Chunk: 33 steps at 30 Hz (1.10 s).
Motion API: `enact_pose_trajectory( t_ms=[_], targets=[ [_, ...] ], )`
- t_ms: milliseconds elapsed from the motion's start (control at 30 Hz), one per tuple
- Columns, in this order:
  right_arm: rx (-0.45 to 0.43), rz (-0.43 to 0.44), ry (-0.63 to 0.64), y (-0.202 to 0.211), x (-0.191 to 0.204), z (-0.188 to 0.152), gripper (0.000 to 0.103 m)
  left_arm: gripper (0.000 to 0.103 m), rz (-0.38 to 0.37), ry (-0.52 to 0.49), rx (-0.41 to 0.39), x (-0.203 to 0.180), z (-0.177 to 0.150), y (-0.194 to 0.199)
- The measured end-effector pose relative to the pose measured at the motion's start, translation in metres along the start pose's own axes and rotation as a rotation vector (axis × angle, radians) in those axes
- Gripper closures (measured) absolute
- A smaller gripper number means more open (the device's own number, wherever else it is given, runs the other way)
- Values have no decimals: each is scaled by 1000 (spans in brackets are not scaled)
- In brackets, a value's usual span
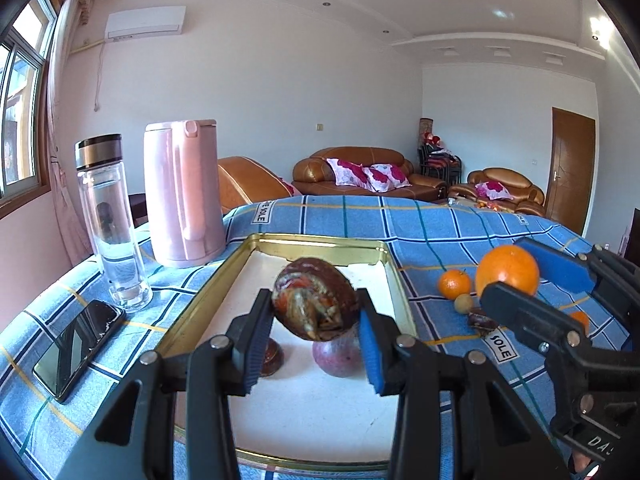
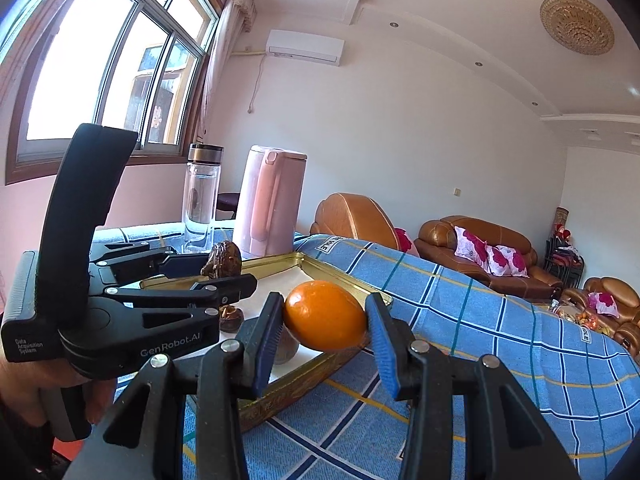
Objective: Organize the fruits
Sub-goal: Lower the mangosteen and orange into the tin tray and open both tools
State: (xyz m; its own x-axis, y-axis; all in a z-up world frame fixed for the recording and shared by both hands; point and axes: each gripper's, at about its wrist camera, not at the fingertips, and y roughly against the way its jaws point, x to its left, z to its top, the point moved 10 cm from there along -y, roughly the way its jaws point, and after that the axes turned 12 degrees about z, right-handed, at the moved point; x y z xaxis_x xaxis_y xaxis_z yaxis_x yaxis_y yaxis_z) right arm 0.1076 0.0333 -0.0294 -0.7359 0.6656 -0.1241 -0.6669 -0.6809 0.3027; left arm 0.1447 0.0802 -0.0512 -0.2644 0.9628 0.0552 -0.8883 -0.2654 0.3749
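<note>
Left wrist view, left tongs (image 1: 316, 320) gripping a wrinkly dark brown fruit (image 1: 314, 300) above the gold-rimmed white tray (image 1: 320, 400), right tongs (image 2: 326, 324) clamping a big round orange (image 2: 325, 316) near the tray's edge, blue plaid surface (image 2: 480, 340) underneath.

The left gripper (image 1: 316, 322) clamps a dark brown, wrinkled fruit (image 1: 314, 300) between its blue pads, above the white floor of a gold-rimmed tray (image 1: 200, 300) holding a reddish-purple fruit (image 1: 338, 356) and a small brown item (image 1: 272, 358). To the right, the right gripper (image 1: 532, 280) grips a large orange (image 1: 507, 270) over the blue checked cloth (image 1: 440, 224), near a small orange (image 1: 454, 283). A glass bottle (image 1: 110, 220), pink kettle (image 1: 182, 192) and phone (image 1: 78, 346) stand left of the tray.
</note>
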Motion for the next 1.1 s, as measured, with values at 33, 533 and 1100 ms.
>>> enact_pose_trajectory(
  t_ms=[33, 533, 1100],
  targets=[
    [3, 5, 0, -2, 2, 0, 59, 61, 3, 0, 4, 2, 0, -1],
    [63, 78, 1, -39, 28, -8, 59, 61, 60, -27, 71, 23, -14, -19],
    [158, 117, 11, -65, 36, -16, 59, 61, 81, -62, 156, 39, -32, -42]
  ],
)
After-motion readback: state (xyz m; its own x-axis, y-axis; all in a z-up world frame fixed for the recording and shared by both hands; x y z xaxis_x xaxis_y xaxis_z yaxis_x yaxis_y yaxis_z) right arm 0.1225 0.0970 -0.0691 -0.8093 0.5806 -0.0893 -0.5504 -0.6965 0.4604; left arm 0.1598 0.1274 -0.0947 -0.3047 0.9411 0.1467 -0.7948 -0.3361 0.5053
